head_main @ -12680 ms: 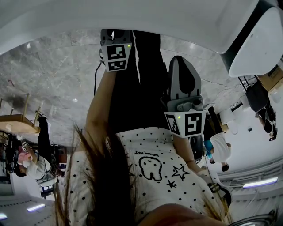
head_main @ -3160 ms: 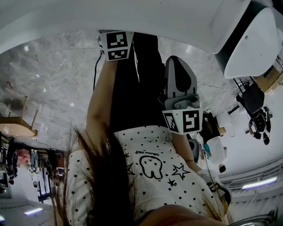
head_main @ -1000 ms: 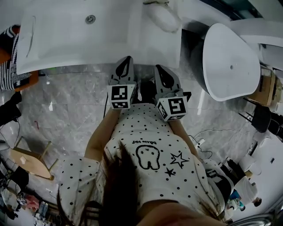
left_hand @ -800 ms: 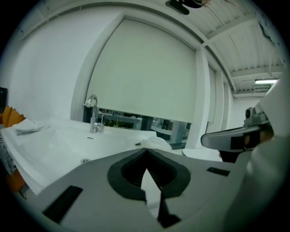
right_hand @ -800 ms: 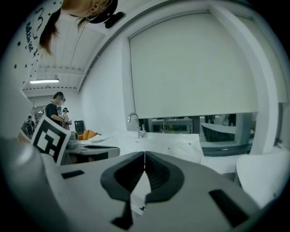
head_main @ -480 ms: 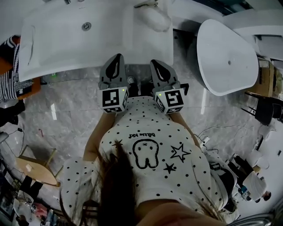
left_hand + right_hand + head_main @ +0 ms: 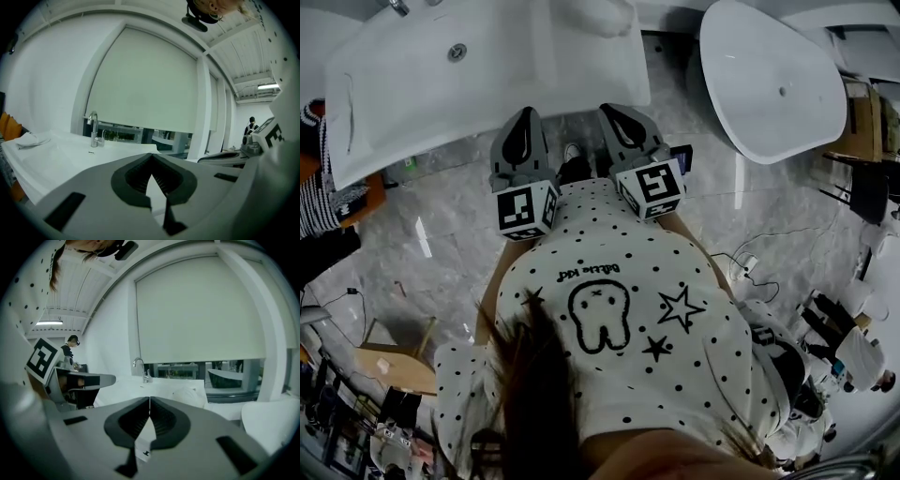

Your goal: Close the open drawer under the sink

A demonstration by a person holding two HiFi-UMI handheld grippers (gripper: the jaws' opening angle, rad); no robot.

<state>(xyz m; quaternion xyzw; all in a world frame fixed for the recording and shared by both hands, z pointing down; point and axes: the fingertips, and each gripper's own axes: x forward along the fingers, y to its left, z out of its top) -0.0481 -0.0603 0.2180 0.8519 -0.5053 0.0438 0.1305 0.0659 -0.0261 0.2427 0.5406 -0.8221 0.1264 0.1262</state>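
Currently left gripper (image 7: 525,116) and right gripper (image 7: 613,112), jaws closed and empty, side by side before white sink (image 7: 516,66), drawer hidden beneath, bathtub (image 7: 769,94) alongside.

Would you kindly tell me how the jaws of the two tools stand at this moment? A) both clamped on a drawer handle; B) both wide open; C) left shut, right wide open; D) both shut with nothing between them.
D: in each tool's own view the jaw tips of the left tool and of the right tool meet, with nothing held between them.
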